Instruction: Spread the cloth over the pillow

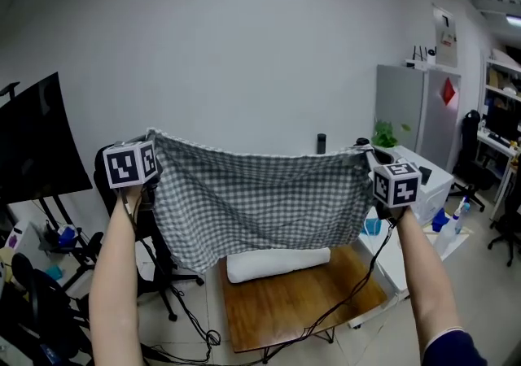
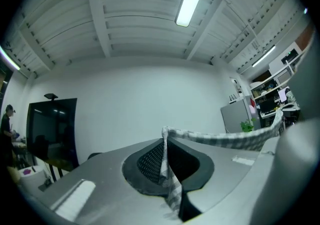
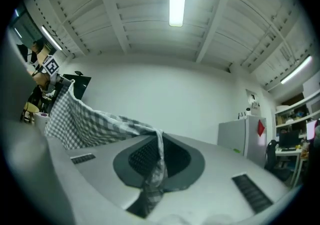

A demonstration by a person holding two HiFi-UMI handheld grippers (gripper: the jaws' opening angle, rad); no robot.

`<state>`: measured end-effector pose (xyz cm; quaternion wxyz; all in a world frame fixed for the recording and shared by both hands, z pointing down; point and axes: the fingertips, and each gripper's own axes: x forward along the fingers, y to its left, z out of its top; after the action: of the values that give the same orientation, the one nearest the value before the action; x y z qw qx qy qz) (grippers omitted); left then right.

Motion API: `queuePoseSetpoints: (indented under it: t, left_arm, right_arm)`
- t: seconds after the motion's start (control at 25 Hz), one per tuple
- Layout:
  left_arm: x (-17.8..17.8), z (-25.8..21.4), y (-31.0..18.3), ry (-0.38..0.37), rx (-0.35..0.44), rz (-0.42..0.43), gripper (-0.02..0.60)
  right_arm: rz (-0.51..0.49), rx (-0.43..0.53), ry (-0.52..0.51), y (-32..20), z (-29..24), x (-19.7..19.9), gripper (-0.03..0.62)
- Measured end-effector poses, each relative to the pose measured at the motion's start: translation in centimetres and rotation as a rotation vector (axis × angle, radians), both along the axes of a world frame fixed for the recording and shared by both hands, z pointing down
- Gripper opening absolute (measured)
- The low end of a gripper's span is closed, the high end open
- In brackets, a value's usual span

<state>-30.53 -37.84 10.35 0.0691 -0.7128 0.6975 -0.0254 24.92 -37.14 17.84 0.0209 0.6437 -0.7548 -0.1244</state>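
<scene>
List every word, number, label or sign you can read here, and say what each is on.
No text is readable in any view.
Too small to read: the print on the wall poster.
No legible text: the red diamond sign on the cabinet.
Only black-and-white square markers, no letters: the left cube and right cube.

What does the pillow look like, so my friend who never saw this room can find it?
Find the brown wooden table in the middle of the floor. At its far end, just under the bottom edge of the hanging grey checked cloth, lies the pillow. It is plain white and shaped like a long roll, while the cloth is flat and checked.
</scene>
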Motion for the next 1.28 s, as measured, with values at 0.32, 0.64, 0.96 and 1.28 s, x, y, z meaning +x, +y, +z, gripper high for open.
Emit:
queuePoseSetpoints:
  t: [0.32, 0.64, 0.96, 1.28]
  left_arm:
    - [-2.1, 4.3, 0.6, 0.049, -0.036, 0.017, 0.017]
    - [-2.5, 4.6, 0.5, 0.054, -0.048, 0.009, 0.017]
    - [-2.8, 5.8, 0.0, 0.058, -0.073, 0.007, 0.017]
    - [-3.1, 6.4, -0.4, 0.054, -0.086, 0.005, 0.017]
  right_arm:
    - [0.029, 0.006, 0.067, 0.4, -1.6, -0.3, 0.021]
    - [0.025, -0.001, 0.064, 0.8, -1.2, -0.5, 0.021]
    - [0.029, -0.005, 0.083, 1.2, -1.2, -0.7, 0.021]
    - [0.022, 0.003, 0.095, 1.3, -1.9, -1.0, 0.021]
